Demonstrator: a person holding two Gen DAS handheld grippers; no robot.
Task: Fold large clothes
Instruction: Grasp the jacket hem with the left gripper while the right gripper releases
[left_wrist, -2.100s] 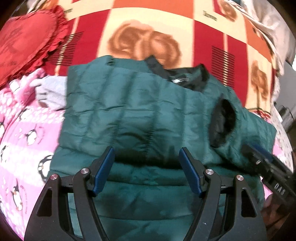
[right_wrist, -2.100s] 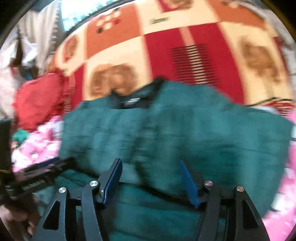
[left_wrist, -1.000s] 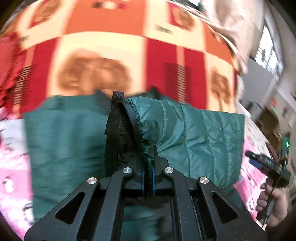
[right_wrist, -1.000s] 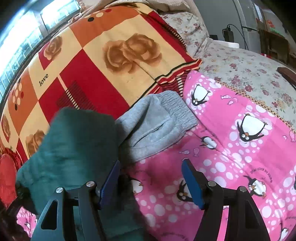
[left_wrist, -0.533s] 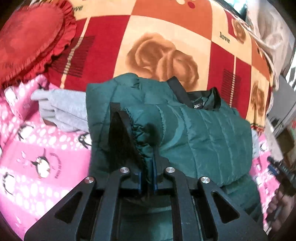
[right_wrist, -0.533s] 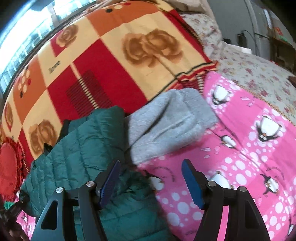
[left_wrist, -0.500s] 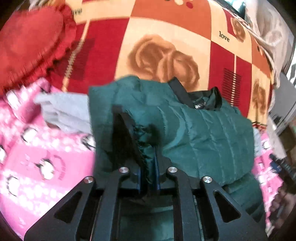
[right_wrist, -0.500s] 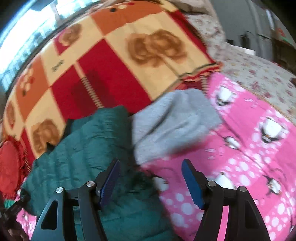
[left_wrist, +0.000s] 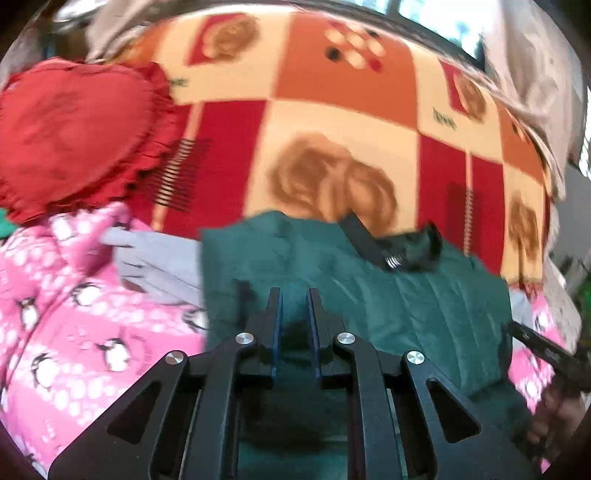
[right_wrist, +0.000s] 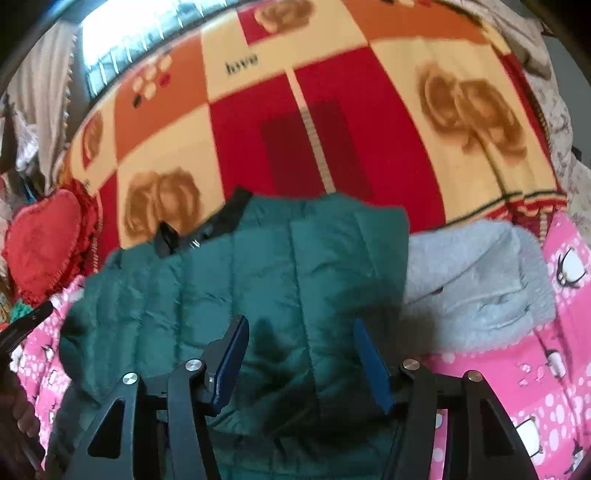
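Observation:
A dark green quilted jacket (left_wrist: 406, 302) with a black collar (left_wrist: 406, 251) lies folded on the bed. My left gripper (left_wrist: 294, 295) is low over the jacket's near left part. Its jaws stand a narrow slit apart, and green fabric fills that slit, though the picture is blurred. In the right wrist view the jacket (right_wrist: 258, 266) spreads under my right gripper (right_wrist: 298, 325). That gripper's jaws are closing, with the blue pads still wide apart and pressing on nothing. The jacket surface lies below and between them.
A grey fleece garment (right_wrist: 480, 288) lies against the jacket's side on the pink penguin sheet (right_wrist: 535, 369). Behind are a chequered rose blanket (left_wrist: 332, 110) and a red heart cushion (left_wrist: 74, 140). A hand (left_wrist: 554, 417) holds the other gripper at the right edge.
The raised jacket fold with its black lining in my left gripper has come down flat. My right gripper swung from the grey garment and pink sheet to above the jacket, and its jaws narrowed.

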